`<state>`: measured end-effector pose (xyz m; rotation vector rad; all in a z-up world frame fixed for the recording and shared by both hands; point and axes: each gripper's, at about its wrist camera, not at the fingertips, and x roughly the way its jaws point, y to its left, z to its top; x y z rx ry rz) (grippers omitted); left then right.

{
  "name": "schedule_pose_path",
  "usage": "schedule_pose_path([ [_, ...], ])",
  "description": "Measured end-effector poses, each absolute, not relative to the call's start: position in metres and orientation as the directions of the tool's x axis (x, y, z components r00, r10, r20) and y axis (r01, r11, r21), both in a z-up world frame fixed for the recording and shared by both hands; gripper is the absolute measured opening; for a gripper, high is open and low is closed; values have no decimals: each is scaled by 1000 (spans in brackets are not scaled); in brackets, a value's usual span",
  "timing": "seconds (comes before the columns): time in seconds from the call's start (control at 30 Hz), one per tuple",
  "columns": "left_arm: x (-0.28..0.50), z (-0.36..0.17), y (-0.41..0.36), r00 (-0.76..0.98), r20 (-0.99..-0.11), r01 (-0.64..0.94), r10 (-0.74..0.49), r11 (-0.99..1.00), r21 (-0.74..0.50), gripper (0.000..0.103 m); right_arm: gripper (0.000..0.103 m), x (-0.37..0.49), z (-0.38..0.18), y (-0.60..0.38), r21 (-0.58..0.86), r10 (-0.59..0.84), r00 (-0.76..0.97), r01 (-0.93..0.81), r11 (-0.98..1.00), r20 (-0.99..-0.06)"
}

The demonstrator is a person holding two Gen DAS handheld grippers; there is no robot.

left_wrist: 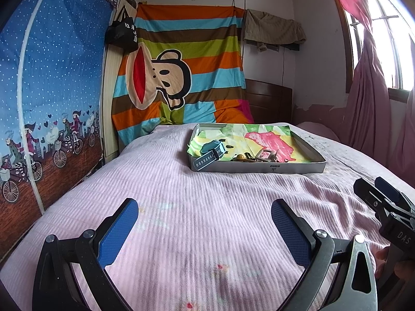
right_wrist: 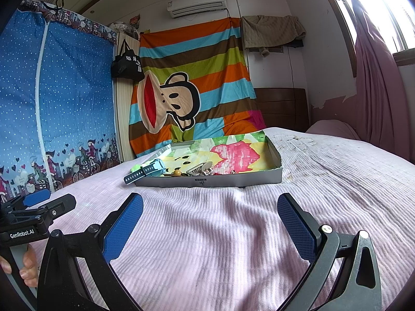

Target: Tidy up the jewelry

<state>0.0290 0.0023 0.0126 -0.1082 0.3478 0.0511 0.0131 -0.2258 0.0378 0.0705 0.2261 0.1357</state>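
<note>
The left gripper (left_wrist: 205,229) has its blue-padded fingers (left_wrist: 119,230) spread wide apart with nothing between them, poised over the pink bedspread (left_wrist: 181,181). The right gripper (right_wrist: 210,224) is spread just as wide and holds nothing, its pads (right_wrist: 297,228) over the same ribbed cloth. Each gripper shows at the edge of the other's view, side by side near the foot of the bed. Ahead of both, well apart from the fingertips, a shallow grey box (left_wrist: 259,167) lies flat on the bedspread, lined with a brightly coloured paper (right_wrist: 233,153). Inside, near the front wall, lie a teal watch (left_wrist: 211,151) with its strap hanging over the box's left corner, a metal hair clip (right_wrist: 201,168) and some small pieces too tiny to name. A striped cartoon sheet (left_wrist: 181,77) hangs behind
</note>
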Motion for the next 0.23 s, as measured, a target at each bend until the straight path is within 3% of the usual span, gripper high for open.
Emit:
schedule_pose_path([
  [0.23, 28, 12, 0, 939, -343, -69, 32, 993, -95, 103, 102, 13, 38, -226, 85, 142, 965, -126, 988, -219],
])
